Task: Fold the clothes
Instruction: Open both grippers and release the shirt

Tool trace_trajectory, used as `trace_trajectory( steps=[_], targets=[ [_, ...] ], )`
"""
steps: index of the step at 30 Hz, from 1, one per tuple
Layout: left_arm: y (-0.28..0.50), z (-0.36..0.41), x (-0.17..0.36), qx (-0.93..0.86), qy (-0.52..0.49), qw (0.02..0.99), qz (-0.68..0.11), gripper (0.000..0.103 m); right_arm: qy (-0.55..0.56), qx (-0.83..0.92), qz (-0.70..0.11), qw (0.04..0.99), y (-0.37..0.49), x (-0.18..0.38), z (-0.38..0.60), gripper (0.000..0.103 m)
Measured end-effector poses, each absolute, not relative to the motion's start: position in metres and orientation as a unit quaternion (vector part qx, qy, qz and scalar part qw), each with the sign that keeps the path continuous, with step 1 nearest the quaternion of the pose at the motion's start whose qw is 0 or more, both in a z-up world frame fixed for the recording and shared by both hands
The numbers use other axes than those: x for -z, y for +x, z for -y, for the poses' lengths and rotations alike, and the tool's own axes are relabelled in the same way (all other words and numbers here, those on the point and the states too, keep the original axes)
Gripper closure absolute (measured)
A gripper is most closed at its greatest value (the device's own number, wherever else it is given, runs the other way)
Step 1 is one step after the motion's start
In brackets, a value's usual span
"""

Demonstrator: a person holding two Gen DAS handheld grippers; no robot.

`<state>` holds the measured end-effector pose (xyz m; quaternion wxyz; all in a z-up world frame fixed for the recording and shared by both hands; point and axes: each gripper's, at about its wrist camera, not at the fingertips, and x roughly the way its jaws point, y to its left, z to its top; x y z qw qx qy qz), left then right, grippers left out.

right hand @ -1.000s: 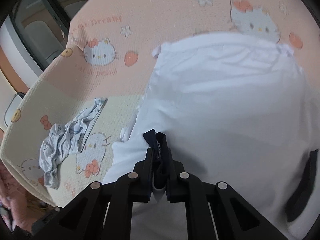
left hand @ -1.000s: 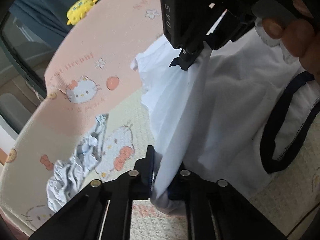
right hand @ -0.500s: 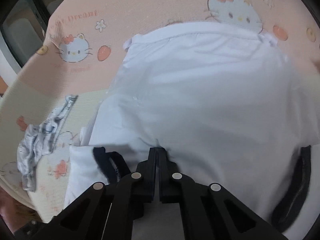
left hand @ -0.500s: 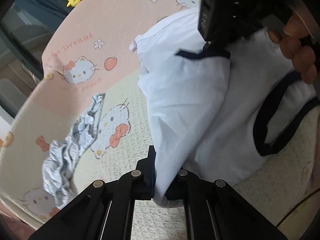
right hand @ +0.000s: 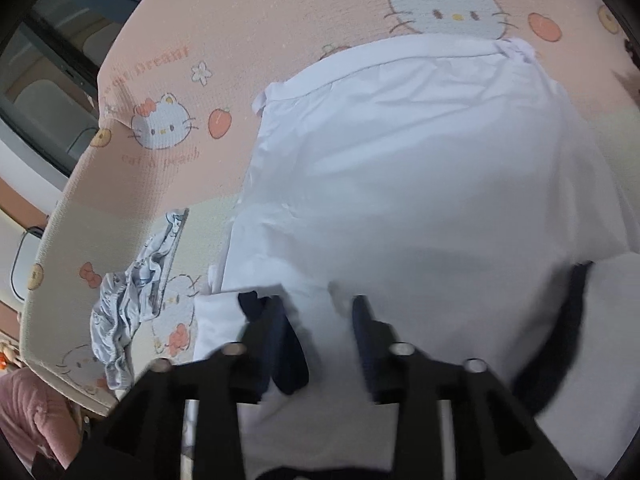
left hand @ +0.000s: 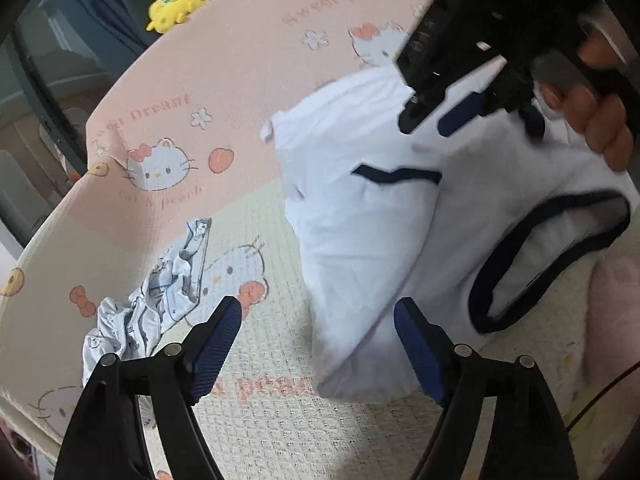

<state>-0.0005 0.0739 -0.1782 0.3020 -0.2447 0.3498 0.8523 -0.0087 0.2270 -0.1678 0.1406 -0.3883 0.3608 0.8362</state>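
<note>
Both jaws have just been opening and now stand released, nothing pinched; white T-shirt lies dropped on the bed.

Left gripper (left hand: 318, 344): blue pads wide apart, folded edge of the white T-shirt (left hand: 372, 248) lies between them on the sheet but neither pad presses it. Right gripper (right hand: 322, 330): blurred, jaws parted over the shirt, white cloth under the gap, not gripped. Shirt has navy trim; neck opening (left hand: 548, 260) faces up at right, one sleeve folded over the body with its navy cuff (left hand: 396, 174) on top. Shirt rests on a pink and cream Hello Kitty bedsheet (left hand: 168, 168). Crumpled pale blue printed garment (left hand: 152, 300) well apart to the left. Yellow plush toy (left hand: 178, 2) at the far edge. Person's fingers (left hand: 600, 128) on the right gripper's handle, upper right of left view.
</note>
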Motion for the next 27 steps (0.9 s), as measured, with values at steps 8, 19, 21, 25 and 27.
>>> trace_trajectory(
  steps=[8,19,21,25,27],
  targets=[
    [-0.018,-0.072,0.154,-0.859,-0.255,0.321,-0.306,0.025,-0.391,-0.832,-0.375,0.122,0.012,0.166,-0.217,0.064],
    [-0.069,-0.066,0.159,-0.871,-0.288,0.310,-0.249,0.025,-0.411,-0.819,-0.387,0.105,0.012,0.186,-0.198,0.056],
    [-0.081,-0.064,0.161,-0.872,-0.303,0.306,-0.231,0.025,-0.413,-0.816,-0.388,0.110,0.012,0.189,-0.196,0.056],
    [-0.101,-0.063,0.162,-0.874,-0.316,0.306,-0.208,0.025,-0.403,-0.811,-0.408,0.117,0.012,0.196,-0.196,0.056],
    [-0.111,-0.063,0.161,-0.871,-0.326,0.315,-0.192,0.025,-0.395,-0.808,-0.420,0.119,0.012,0.199,-0.197,0.056]
  ],
)
